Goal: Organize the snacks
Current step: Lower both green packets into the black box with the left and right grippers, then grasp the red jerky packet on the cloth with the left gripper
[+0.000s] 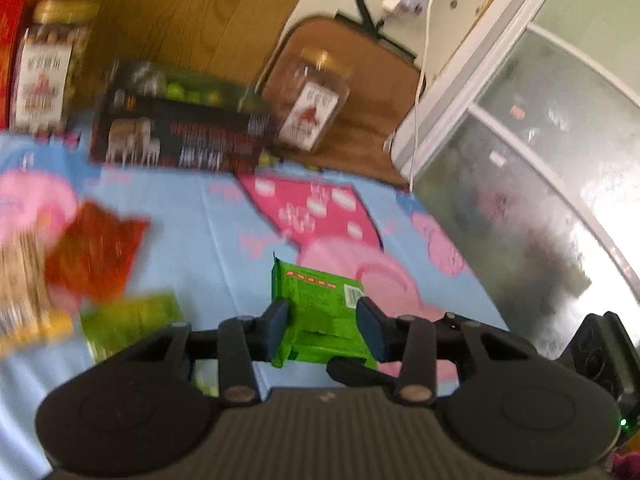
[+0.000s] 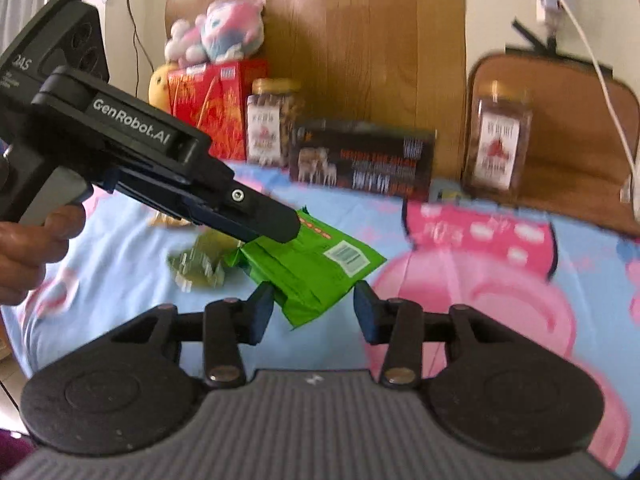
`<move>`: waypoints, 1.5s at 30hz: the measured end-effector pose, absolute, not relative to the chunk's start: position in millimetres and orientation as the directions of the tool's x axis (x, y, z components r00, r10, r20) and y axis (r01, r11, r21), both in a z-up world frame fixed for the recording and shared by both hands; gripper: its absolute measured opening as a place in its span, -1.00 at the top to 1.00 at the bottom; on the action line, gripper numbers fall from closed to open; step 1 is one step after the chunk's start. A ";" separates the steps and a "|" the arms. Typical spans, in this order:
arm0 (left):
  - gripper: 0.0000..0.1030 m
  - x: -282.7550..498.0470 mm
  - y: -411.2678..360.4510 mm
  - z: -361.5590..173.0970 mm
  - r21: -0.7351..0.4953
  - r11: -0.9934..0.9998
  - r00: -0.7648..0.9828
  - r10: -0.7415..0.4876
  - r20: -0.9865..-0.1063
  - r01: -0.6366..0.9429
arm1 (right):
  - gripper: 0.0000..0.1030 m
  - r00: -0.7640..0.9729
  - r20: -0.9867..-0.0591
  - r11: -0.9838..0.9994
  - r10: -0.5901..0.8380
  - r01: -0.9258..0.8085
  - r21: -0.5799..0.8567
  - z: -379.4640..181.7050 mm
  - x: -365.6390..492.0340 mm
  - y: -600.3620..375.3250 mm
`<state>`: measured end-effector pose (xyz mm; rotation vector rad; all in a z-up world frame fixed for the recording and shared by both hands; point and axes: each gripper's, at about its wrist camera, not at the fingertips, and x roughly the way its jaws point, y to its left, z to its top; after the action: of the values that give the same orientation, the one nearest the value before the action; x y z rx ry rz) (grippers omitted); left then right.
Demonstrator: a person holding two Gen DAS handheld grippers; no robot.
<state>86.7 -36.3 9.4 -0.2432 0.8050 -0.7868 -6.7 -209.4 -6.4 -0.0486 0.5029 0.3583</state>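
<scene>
Cartoon-print bedsheet [image 1: 224, 216] bore loose snacks [image 1: 96, 248] unsorted; left claw [image 1: 322, 330] clamped green packet [image 1: 320, 300], right claw [image 2: 314, 310] apart.

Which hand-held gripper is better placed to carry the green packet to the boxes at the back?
Left. The left hand-held gripper already clamps the green packet; the right hand-held gripper is open beneath it.

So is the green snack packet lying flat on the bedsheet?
No: the left gripper holds the green packet tilted, above the sheet.
</scene>
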 end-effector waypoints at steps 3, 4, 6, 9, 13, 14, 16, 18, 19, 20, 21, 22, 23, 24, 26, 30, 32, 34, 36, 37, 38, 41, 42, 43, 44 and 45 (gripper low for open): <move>0.27 110.0 -41.5 28.7 -0.450 0.713 0.481 -0.698 -0.531 0.538 | 0.09 0.832 -0.442 0.929 0.335 -0.369 0.011 8.6 20.0 -207.8; 0.27 120.7 -43.2 34.9 -0.441 0.720 0.496 -0.691 -0.526 0.536 | 0.10 0.840 -0.424 0.927 0.340 -0.376 -0.001 13.7 31.6 -206.8; 0.27 147.5 -45.8 45.4 -0.435 0.734 0.522 -0.677 -0.519 0.521 | 0.11 0.848 -0.398 0.922 0.350 -0.387 -0.013 22.9 57.1 -207.2; 0.27 190.4 -50.9 54.7 -0.435 0.752 0.554 -0.659 -0.509 0.495 | 0.11 0.853 -0.367 0.917 0.372 -0.398 0.007 35.9 103.5 -215.1; 0.27 240.1 -57.0 57.1 -0.450 0.772 0.593 -0.635 -0.495 0.449 | 0.12 0.858 -0.352 0.917 0.375 -0.399 0.004 40.2 160.0 -221.6; 0.27 251.5 -60.2 55.9 -0.454 0.778 0.603 -0.626 -0.495 0.435 | 0.12 0.858 -0.350 0.917 0.376 -0.398 0.009 38.6 172.8 -223.3; 0.27 270.8 -67.8 51.3 -0.454 0.790 0.618 -0.608 -0.498 0.412 | 0.12 0.858 -0.351 0.920 0.374 -0.390 0.028 34.2 195.5 -226.2; 0.26 287.6 -76.8 43.9 -0.456 0.794 0.613 -0.603 -0.511 0.401 | 0.09 0.869 -0.354 0.933 0.345 -0.360 0.023 26.6 214.2 -228.2; 0.26 294.0 -79.5 39.6 -0.456 0.799 0.610 -0.597 -0.521 0.392 | 0.08 0.872 -0.364 0.939 0.326 -0.345 0.015 22.0 220.6 -228.2; 0.26 297.2 -82.4 36.1 -0.451 0.808 0.610 -0.585 -0.535 0.379 | 0.07 0.873 -0.382 0.946 0.301 -0.324 0.005 17.6 225.6 -228.8; 0.26 297.2 -83.2 34.2 -0.449 0.813 0.610 -0.578 -0.543 0.371 | 0.07 0.877 -0.393 0.954 0.276 -0.300 -0.001 14.8 227.9 -230.9; 0.26 294.5 -81.3 33.6 -0.453 0.809 0.609 -0.582 -0.538 0.373 | 0.07 0.883 -0.392 0.960 0.258 -0.280 0.001 13.9 226.4 -234.6; 0.26 289.2 -76.8 34.3 -0.462 0.799 0.606 -0.596 -0.527 0.383 | 0.07 0.889 -0.380 0.964 0.255 -0.265 0.027 15.0 220.4 -241.5; 0.26 282.5 -70.5 35.8 -0.469 0.790 0.604 -0.608 -0.515 0.395 | 0.07 0.891 -0.368 0.964 0.264 -0.259 0.064 16.5 214.5 -249.2; 0.22 262.8 -53.4 40.9 -0.469 0.778 0.607 -0.623 -0.493 0.417 | 0.07 0.886 -0.356 0.953 0.298 -0.253 0.167 20.9 197.7 -264.0; 0.22 221.5 -3.5 45.2 -0.480 0.768 0.619 -0.633 -0.466 0.424 | 0.08 0.803 -0.370 0.862 0.467 -0.319 0.395 14.1 168.0 -272.2; 0.22 203.1 21.2 39.2 -0.491 0.777 0.625 -0.618 -0.476 0.394 | 0.09 0.744 -0.391 0.812 0.542 -0.341 0.474 2.3 156.9 -263.1; 0.22 187.0 40.3 28.5 -0.515 0.780 0.620 -0.609 -0.495 0.354 | 0.09 0.676 -0.406 0.752 0.615 -0.347 0.561 -11.7 152.7 -250.1; 0.24 174.1 55.1 13.6 -0.555 0.765 0.596 -0.623 -0.506 0.327 | 0.11 0.608 -0.434 0.703 0.665 -0.313 0.638 -27.6 152.2 -235.1; 0.24 168.9 60.0 6.3 -0.565 0.764 0.590 -0.622 -0.515 0.313 | 0.11 0.580 -0.437 0.679 0.687 -0.300 0.670 -35.2 151.3 -226.2; 0.24 164.5 64.1 -1.3 -0.569 0.768 0.589 -0.615 -0.524 0.295 | 0.12 0.564 -0.442 0.668 0.697 -0.288 0.686 -39.3 149.7 -218.8; 0.24 162.2 76.4 -22.7 -0.599 0.767 0.579 -0.601 -0.550 0.228 | 0.12 0.536 -0.475 0.660 0.698 -0.224 0.717 -48.7 152.7 -198.4; 0.25 163.1 80.4 -28.2 -0.611 0.764 0.575 -0.601 -0.555 0.208 | 0.12 0.526 -0.479 0.653 0.702 -0.208 0.729 -52.0 154.8 -192.6; 0.30 162.5 84.0 -32.3 -0.619 0.759 0.575 -0.604 -0.552 0.202 | 0.16 0.530 -0.476 0.649 0.702 -0.200 0.734 -53.3 154.5 -188.0; 0.30 162.4 85.8 -34.5 -0.627 0.753 0.573 -0.610 -0.548 0.202 | 0.25 0.532 -0.482 0.655 0.696 -0.195 0.730 -52.7 154.1 -181.6; 0.30 161.9 87.2 -35.1 -0.629 0.751 0.573 -0.612 -0.546 0.203 | 0.36 0.524 -0.485 0.652 0.700 -0.193 0.733 -52.6 156.9 -177.8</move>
<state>161.9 87.2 -35.1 -0.5459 0.8322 -0.5057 156.9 -177.8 -52.6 0.6708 0.8614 0.5850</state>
